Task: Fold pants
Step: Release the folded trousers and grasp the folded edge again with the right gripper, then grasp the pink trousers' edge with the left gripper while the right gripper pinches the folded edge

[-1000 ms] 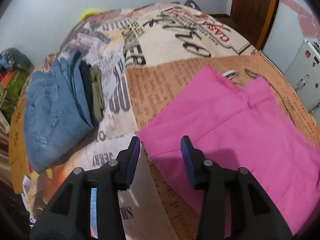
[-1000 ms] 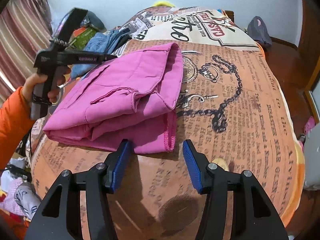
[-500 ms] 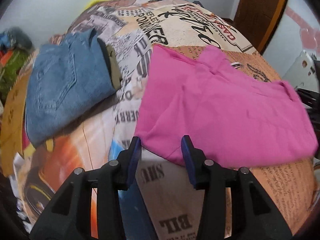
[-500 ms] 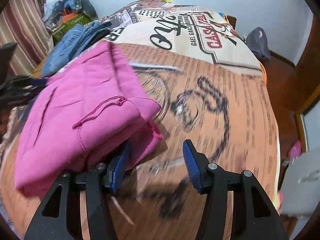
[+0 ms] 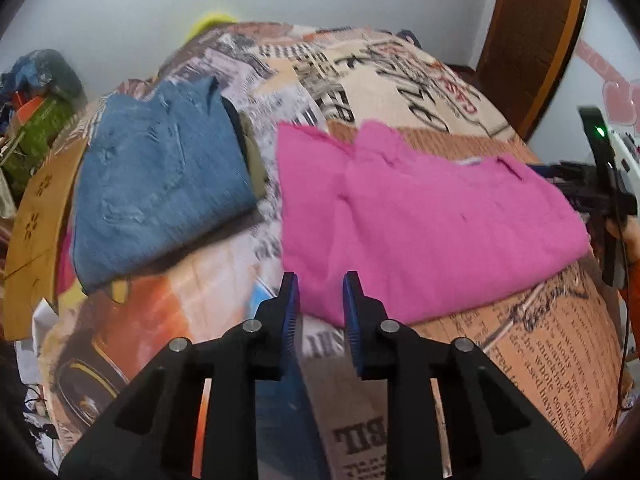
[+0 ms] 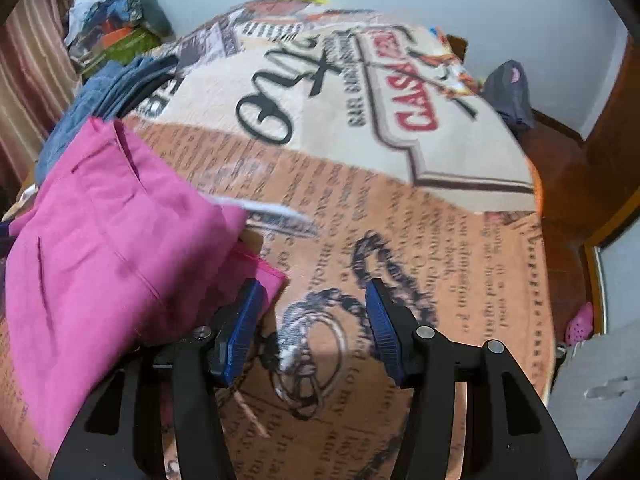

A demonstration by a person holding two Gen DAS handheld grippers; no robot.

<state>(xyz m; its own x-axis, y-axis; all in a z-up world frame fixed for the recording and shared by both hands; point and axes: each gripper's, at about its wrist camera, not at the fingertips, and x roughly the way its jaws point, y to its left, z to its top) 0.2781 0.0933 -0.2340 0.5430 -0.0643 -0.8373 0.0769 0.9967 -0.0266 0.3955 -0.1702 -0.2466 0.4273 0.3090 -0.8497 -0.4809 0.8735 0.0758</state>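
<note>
The folded pink pants point(image 5: 420, 220) lie on the printed bedspread point(image 5: 520, 360). My left gripper point(image 5: 320, 300) is open and empty at their near left corner, its jaws over the folded edge. In the right wrist view the pants point(image 6: 92, 248) fill the left side. My right gripper point(image 6: 310, 320) is open and empty, its left finger point(image 6: 240, 320) beside the pants' right corner. The right gripper also shows at the right edge of the left wrist view point(image 5: 600, 196).
A folded blue jeans stack point(image 5: 160, 188) with a dark and an olive garment under it lies left of the pink pants. A pile of clutter point(image 6: 120, 36) sits at the far left by the wall. A wooden door point(image 5: 532, 40) stands at the right.
Both cameras have swung around the pants. The left gripper now sits at the near left corner. The right gripper has moved along the pants' right end, past the corner.
</note>
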